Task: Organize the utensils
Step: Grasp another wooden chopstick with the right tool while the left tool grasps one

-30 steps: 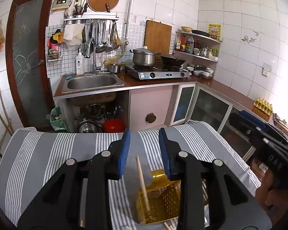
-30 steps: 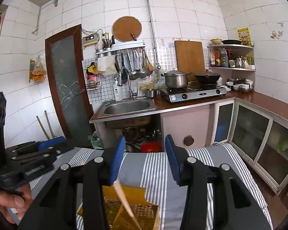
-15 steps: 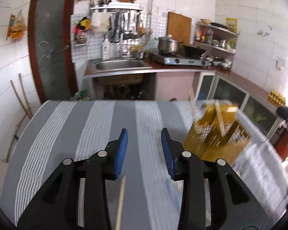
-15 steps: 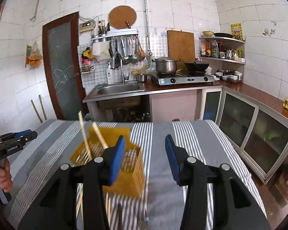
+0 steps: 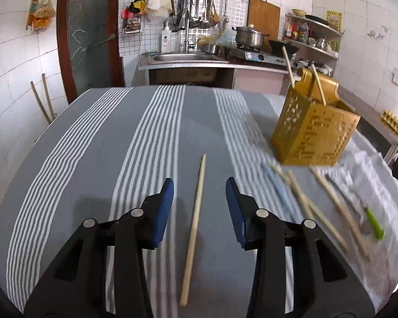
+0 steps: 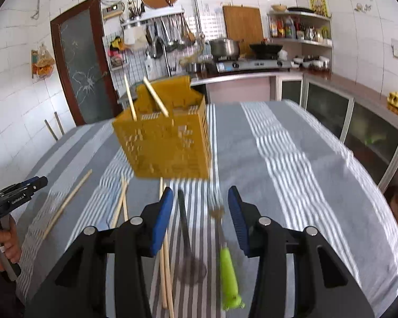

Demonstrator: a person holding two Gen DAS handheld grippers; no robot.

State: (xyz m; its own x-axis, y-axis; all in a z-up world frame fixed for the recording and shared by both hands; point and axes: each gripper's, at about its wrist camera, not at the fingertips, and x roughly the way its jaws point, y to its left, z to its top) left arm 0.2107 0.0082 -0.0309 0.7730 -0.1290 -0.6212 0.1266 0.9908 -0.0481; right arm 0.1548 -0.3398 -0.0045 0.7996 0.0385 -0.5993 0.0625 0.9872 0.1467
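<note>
A lone chopstick (image 5: 193, 228) is being straddled, untouched, by the left gripper (image 5: 199, 206), whose jaws have just been opening. The right gripper (image 6: 200, 217), moderately open and empty, is being held over a green-handled fork (image 6: 226, 270). At one o'clock of the left gripper, the yellow basket (image 5: 315, 135) is being left standing, seemingly to receive them. No writing is being read legibly.

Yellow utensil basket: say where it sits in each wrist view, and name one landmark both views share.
Left wrist view: the yellow utensil basket stands upper right on the striped tablecloth, two chopsticks poking out.
Right wrist view: the basket is centre-left, just beyond the tongs.
Shared landmark: the steel pot on the stove.
</note>
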